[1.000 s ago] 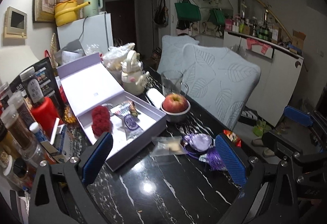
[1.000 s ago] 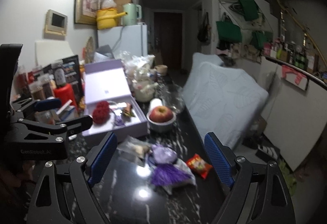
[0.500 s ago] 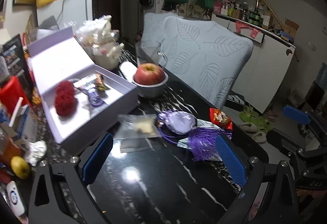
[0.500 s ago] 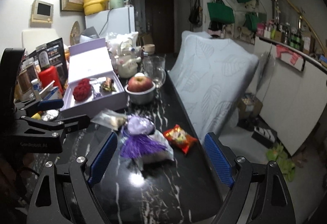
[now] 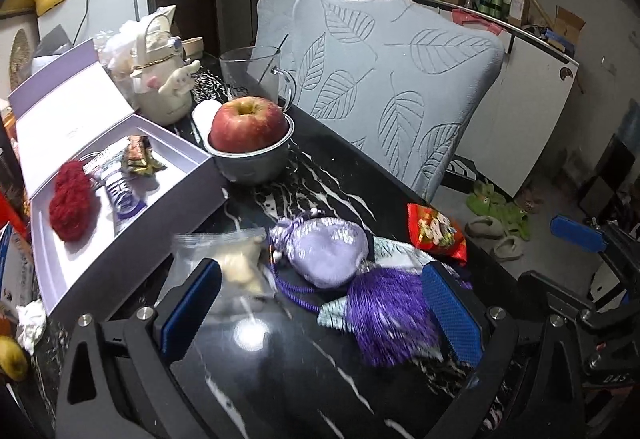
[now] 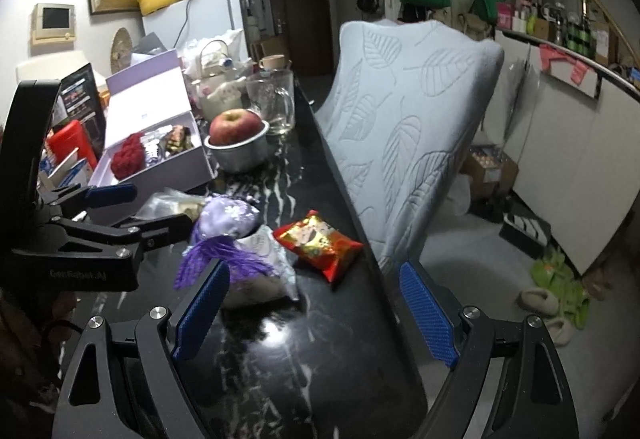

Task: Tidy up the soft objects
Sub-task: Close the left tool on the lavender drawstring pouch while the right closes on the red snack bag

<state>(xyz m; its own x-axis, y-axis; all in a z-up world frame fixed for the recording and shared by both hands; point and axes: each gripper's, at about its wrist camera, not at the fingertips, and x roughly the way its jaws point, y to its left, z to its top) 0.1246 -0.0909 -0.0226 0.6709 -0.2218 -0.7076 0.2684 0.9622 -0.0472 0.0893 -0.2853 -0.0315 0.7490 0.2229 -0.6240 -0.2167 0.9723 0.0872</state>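
A lilac pouch (image 5: 328,251) (image 6: 226,217) lies on the black marble table (image 5: 280,367) beside a purple tassel (image 5: 388,315) (image 6: 224,259). The tassel rests on a pale patterned bag (image 6: 264,279). Left of the pouch is a clear zip bag (image 5: 236,267) with beige contents. A red snack packet (image 5: 436,235) (image 6: 318,243) sits near the table's right edge. My left gripper (image 5: 320,313) (image 6: 148,207) hovers open over the pouch and tassel. Open too, my right gripper (image 6: 314,313) hangs just short of the snack packet. The open lilac box (image 5: 120,223) holds a red knitted piece (image 5: 72,199).
An apple in a metal bowl (image 5: 248,127), a glass mug (image 5: 256,75) and a cream character pot (image 5: 164,87) stand behind the pouch. A chair with a leaf-pattern cover (image 5: 392,79) presses against the table's right edge. Bottles and boxes crowd the left side.
Both grippers have come down and forward toward the table, so the pouch, tassel and snack packet look larger and closer. Both stay open.
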